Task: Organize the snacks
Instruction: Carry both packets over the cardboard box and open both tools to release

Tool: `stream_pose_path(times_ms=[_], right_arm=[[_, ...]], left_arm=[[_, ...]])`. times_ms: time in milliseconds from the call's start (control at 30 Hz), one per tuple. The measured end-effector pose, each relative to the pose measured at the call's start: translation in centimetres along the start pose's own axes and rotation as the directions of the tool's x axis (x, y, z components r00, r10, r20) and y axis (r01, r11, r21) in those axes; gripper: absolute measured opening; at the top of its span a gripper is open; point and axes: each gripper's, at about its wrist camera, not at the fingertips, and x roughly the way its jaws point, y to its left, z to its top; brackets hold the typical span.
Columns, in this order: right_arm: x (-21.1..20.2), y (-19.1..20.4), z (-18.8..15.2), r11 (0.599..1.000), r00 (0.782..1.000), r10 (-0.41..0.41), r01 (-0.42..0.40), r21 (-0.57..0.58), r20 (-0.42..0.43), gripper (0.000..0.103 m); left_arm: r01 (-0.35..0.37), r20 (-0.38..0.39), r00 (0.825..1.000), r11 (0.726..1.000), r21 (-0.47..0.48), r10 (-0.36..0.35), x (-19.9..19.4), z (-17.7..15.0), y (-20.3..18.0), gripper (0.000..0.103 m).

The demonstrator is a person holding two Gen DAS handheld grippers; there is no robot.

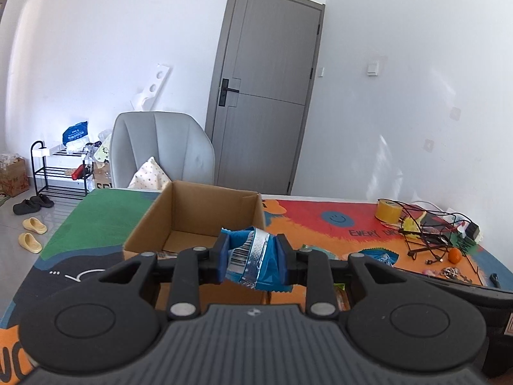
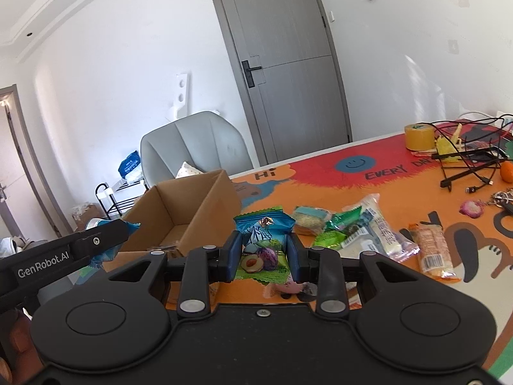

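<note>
My left gripper (image 1: pixel 253 256) is shut on a crumpled blue and silver snack packet (image 1: pixel 253 253), held in the air just short of an open cardboard box (image 1: pixel 192 221). The right wrist view shows this gripper from the side (image 2: pixel 105 240), with the blue packet (image 2: pixel 102 253) beside the box (image 2: pixel 179 218). My right gripper (image 2: pixel 264 253) is shut on a teal and green plum snack packet (image 2: pixel 263 247), lifted above the table. Several more packets (image 2: pixel 359 234) lie on the colourful table mat (image 2: pixel 352 189) to the right of it.
A yellow tape roll (image 2: pixel 418 136), tangled black cables (image 2: pixel 471 160), an orange fruit (image 2: pixel 507 171) and keys (image 2: pixel 500 199) sit at the far right of the table. A grey chair (image 1: pixel 160 147) stands behind the box. Another blue packet (image 1: pixel 380 255) lies on the mat.
</note>
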Motion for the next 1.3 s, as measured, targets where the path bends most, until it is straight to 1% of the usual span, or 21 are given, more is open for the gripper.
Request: stream_pose_path(times_ms=[300, 733, 1000, 1200, 1267, 1300], right_arm=[[1.7, 1.9, 0.8, 0.999, 0.999, 0.033, -0.033, -0.020, 0.003, 0.031], [4.9, 3.2, 2.1, 0.998, 0.998, 0.067, -0.068, -0.018, -0.005, 0.031], [6.8, 4.2, 2.9, 0.997, 0.997, 0.079, -0.079, -0.019, -0.016, 0.031], [7.9, 5.0, 3.5, 0.996, 0.996, 0.084, -0.084, -0.031, -0.020, 0.031], [8.1, 5.1, 3.5, 0.996, 0.996, 0.085, -0.086, -0.031, -0.023, 0.031], [8.2, 5.3, 3.5, 0.996, 0.996, 0.085, -0.086, -0.032, -0.027, 0.031]], left_arm=[[-0.041, 0.017, 0.999, 0.999, -0.023, 0.041, 0.9, 1.0, 2.4, 0.029], [-0.088, 0.019, 0.996, 0.994, -0.062, 0.089, 4.0, 2.6, 5.1, 0.029], [-0.095, -0.015, 0.995, 0.992, -0.080, 0.094, 6.3, 3.1, 6.1, 0.030], [-0.087, -0.050, 0.995, 0.992, -0.090, 0.083, 8.1, 3.3, 6.3, 0.031], [-0.074, -0.064, 0.996, 0.992, -0.098, 0.068, 8.7, 3.6, 6.6, 0.031], [-0.074, -0.070, 0.995, 0.992, -0.099, 0.068, 8.8, 3.6, 6.7, 0.032]])
